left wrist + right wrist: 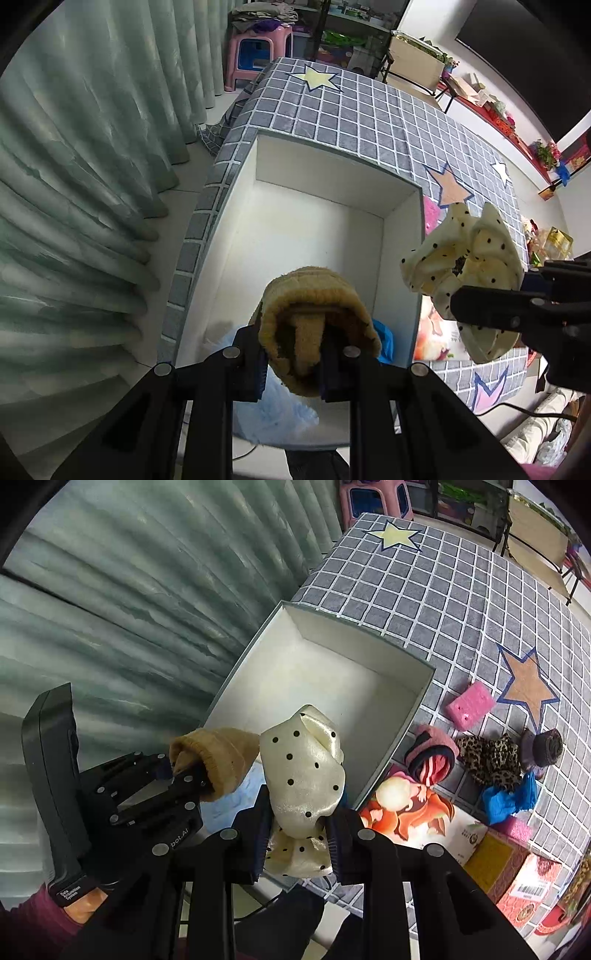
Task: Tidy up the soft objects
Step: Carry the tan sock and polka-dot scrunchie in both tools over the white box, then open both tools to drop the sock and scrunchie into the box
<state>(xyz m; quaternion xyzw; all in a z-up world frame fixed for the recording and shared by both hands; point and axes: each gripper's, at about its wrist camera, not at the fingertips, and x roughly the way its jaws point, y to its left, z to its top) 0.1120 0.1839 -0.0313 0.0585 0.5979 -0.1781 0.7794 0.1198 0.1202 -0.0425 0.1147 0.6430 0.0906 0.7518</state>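
A table draped in a grey cloth with a white grid and printed stars [436,602] fills most of both views, and on it stands an open white cardboard box with a grey rim [314,221], its near corner holding a crumpled pale blue plastic bag [273,406]. The left gripper [291,363] is clamped on a rolled mustard-yellow fuzzy sock [317,317], which hangs over the box's near end at 6 o'clock in the left wrist view. The right gripper [297,836] is closed on a cream satin cloth with black polka dots [306,775], held just above the box's near right rim; in the left wrist view that cloth sits at 3 o'clock. More soft things lie on the cloth at 3 o'clock in the right wrist view: a pink foam block [469,703], a pink and striped knitted roll [432,753], a leopard-print fabric piece [491,758], a dark knitted roll [546,747] and a bright blue crumpled piece [509,799]. A printed carton with a cartoon figure [417,812] lies flat just right of the box (its far edge is tucked against the box wall). Pale green pleated curtains [81,177] hang at 9 o'clock, a pink plastic stool [258,51] stands at 12 o'clock beyond the table, and a red shelf of clutter [495,114] runs along the wall at 2 o'clock.
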